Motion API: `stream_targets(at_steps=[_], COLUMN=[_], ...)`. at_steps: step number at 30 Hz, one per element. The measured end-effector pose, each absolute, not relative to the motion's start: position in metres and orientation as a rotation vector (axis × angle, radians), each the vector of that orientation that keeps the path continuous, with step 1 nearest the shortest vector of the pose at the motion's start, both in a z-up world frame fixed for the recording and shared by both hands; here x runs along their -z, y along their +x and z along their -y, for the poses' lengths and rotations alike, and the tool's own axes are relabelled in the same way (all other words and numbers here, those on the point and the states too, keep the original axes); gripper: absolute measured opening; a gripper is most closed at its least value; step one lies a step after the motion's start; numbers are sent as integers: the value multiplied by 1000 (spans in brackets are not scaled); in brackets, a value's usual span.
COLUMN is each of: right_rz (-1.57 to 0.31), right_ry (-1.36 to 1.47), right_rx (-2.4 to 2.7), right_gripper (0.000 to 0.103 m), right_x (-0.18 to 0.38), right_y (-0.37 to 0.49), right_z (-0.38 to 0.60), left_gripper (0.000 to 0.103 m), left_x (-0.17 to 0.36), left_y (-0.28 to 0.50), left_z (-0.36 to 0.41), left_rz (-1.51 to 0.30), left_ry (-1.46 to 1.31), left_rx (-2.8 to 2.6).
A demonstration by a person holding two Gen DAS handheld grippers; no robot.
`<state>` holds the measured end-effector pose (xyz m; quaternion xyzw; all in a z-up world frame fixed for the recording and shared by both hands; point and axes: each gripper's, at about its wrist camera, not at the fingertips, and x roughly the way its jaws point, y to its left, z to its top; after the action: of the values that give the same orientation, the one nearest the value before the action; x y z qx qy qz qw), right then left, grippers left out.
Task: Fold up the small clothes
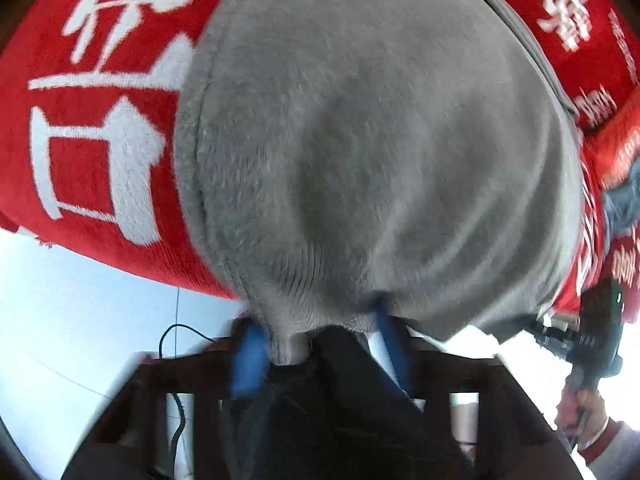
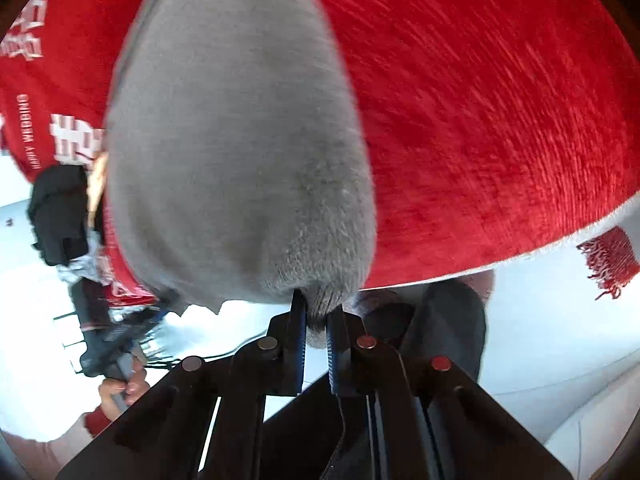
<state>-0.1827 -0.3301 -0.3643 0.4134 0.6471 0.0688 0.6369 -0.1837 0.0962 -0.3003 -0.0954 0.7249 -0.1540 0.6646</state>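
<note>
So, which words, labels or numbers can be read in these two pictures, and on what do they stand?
"HAPPY WEDDING": small white letters running sideways on the red cloth, right wrist view.
Large white Chinese characters on the same red cloth: visible, but too cut off and blurred to read surely.
Small white print at the cloth's right edge, left wrist view: blurred.
Grey garment: no text.

The grey garment [image 1: 372, 152] covers most of the red blanket [image 1: 100, 128], whose white lettering runs off the frame edge. The left tool's blue fingers [image 1: 248, 360] are motion-blurred, their tips buried in cloth.
</note>
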Motion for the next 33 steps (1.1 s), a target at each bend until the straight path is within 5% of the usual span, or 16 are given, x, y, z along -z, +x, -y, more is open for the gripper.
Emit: stream_targets(at_steps=[14,22,26,28,29,32,33], right_rz=[-1136,-1198,-1353,-1405,-1423,-1459,-1464], right_ry=[1073,953,647,421,319,175,136], right_rx=[-262,-216,-257,-335,-386,-460,-464], right_gripper=[6,5,12,38,54,54,54], right_x=[242,255,251,244,243,247,251], right_y=[-99,-14,-5,-9,-14,-18,-17], right_z=[357,381,354,328,314,289,284], left_gripper=[13,13,13,13,17,75,75], left_x=[185,192,204,205,203,193,186], left_y=[-123,-14,-1,-4,-11,-26,-33], left_z=[-98,-71,-70,-71,-79,-90,-93], left_rz=[-1392,-1282,-1345,-1373,-1382,-1378,-1352], left_ry=[-377,-296,-220,-188,-172,-101,-67], left_rx=[572,440,378,369,368,364,364])
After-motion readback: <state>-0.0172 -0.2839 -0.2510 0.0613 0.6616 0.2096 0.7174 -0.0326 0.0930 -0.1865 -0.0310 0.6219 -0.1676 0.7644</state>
